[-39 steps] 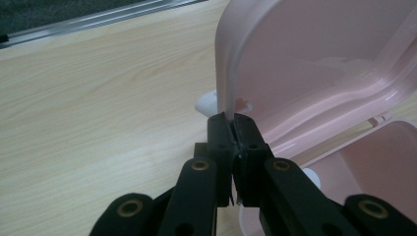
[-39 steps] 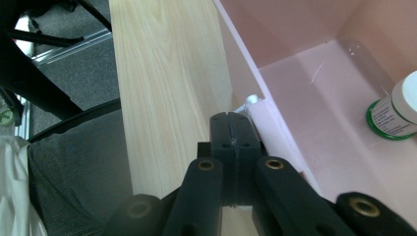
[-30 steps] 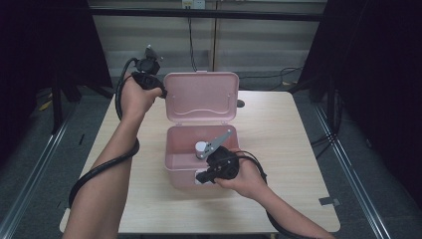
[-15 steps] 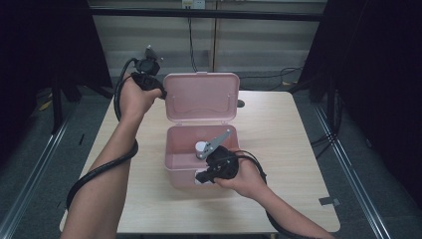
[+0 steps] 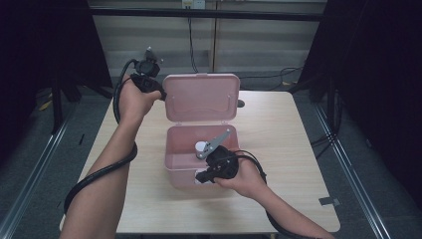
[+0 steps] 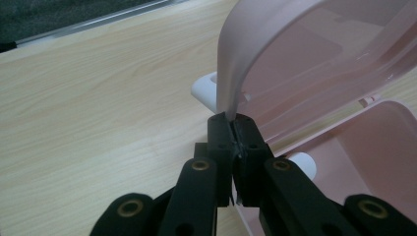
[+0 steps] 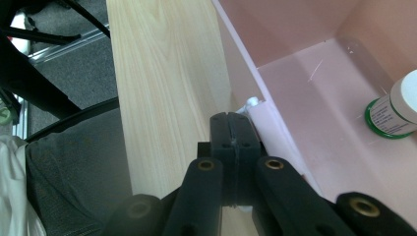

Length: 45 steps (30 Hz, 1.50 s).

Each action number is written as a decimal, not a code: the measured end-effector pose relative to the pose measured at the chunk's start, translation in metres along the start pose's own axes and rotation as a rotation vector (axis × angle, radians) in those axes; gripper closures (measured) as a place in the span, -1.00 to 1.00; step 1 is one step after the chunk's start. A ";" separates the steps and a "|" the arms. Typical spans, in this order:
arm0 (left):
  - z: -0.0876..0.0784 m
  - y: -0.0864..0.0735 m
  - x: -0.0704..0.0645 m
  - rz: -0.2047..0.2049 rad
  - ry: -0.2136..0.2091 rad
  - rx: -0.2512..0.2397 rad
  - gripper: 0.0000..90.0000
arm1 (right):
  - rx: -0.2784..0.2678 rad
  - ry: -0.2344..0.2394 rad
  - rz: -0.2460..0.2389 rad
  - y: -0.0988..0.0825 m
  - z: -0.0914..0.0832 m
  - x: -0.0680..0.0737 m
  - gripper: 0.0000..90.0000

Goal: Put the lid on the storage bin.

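Observation:
A pink plastic box (image 5: 181,175) stands mid-table with its lid (image 5: 201,97) swung up, upright. My left gripper (image 5: 160,94) is shut on the lid's left edge; in the left gripper view the lid (image 6: 305,59) runs down into the closed jaws of the left gripper (image 6: 232,120). My right gripper (image 5: 203,175) sits at the box's front wall. Its jaws are shut, pad against pad, in the right gripper view, where the right gripper (image 7: 231,120) lies beside a white latch (image 7: 252,104) on the rim. A white bottle (image 7: 396,110) with a green band lies inside the box (image 7: 314,88).
The light wooden table (image 5: 278,149) has bare room to the right and left of the box. A small dark object (image 5: 241,103) sits behind the lid. A grey tape mark (image 5: 329,201) lies near the front right corner. Dark floor and black frames surround the table.

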<state>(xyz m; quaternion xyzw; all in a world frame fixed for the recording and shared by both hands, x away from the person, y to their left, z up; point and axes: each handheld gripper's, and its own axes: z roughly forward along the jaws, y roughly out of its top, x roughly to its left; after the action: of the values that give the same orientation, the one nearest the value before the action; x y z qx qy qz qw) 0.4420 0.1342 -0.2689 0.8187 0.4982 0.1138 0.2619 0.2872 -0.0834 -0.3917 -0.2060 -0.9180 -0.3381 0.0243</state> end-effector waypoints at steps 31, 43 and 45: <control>-0.009 -0.011 -0.007 0.019 -0.001 -0.003 0.94 | 0.000 -0.003 0.006 0.004 0.003 0.002 1.00; -0.013 -0.017 -0.008 0.027 -0.011 0.004 0.93 | -0.010 0.005 0.020 0.003 0.005 0.000 1.00; -0.013 -0.017 -0.008 0.031 -0.012 0.001 0.93 | -0.008 0.008 0.021 0.004 0.005 -0.001 1.00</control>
<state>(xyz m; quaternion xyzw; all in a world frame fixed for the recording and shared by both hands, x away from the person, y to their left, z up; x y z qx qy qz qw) 0.4193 0.1378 -0.2669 0.8271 0.4840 0.1127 0.2627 0.2901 -0.0781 -0.3936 -0.2144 -0.9144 -0.3421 0.0305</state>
